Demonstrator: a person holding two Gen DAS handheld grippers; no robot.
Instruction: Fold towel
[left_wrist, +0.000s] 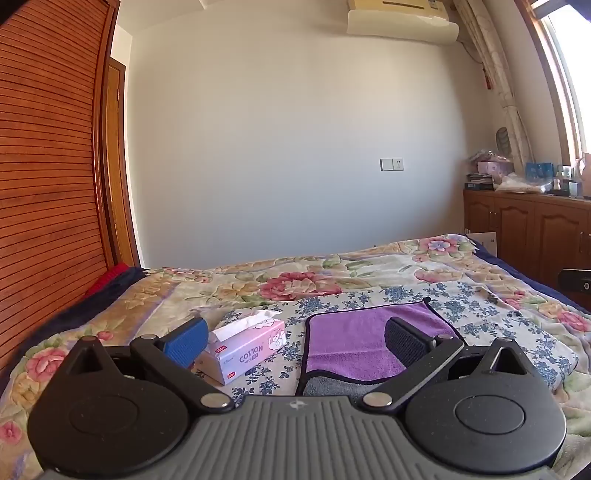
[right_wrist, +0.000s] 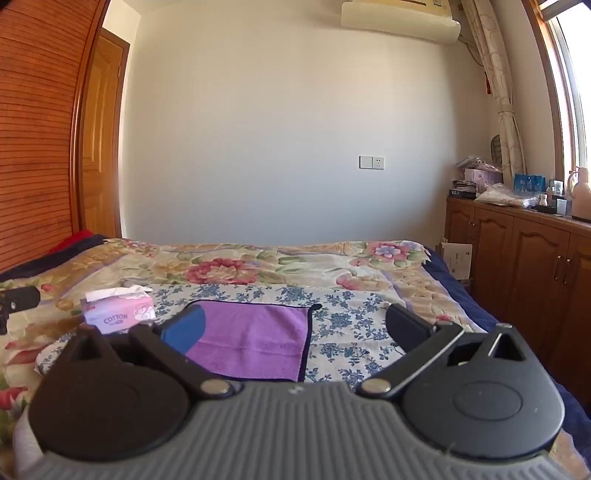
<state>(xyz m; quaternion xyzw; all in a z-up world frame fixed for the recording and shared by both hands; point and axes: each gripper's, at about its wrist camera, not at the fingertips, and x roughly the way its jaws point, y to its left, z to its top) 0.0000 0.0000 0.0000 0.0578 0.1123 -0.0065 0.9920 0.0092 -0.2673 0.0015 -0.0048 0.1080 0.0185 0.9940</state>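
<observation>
A purple towel (left_wrist: 354, 339) with a dark border lies on the bed, its near edge turned over to show a grey underside. It also shows in the right wrist view (right_wrist: 255, 339). My left gripper (left_wrist: 295, 339) is open and empty, held above the bed just short of the towel's left edge. My right gripper (right_wrist: 295, 332) is open and empty, held above the bed over the towel's right edge.
A pink tissue box (left_wrist: 251, 347) stands left of the towel, also in the right wrist view (right_wrist: 118, 314). The bed has a floral blanket (left_wrist: 295, 280). A wooden cabinet (right_wrist: 524, 258) with clutter runs along the right. A slatted wooden wardrobe (left_wrist: 44, 166) stands at the left.
</observation>
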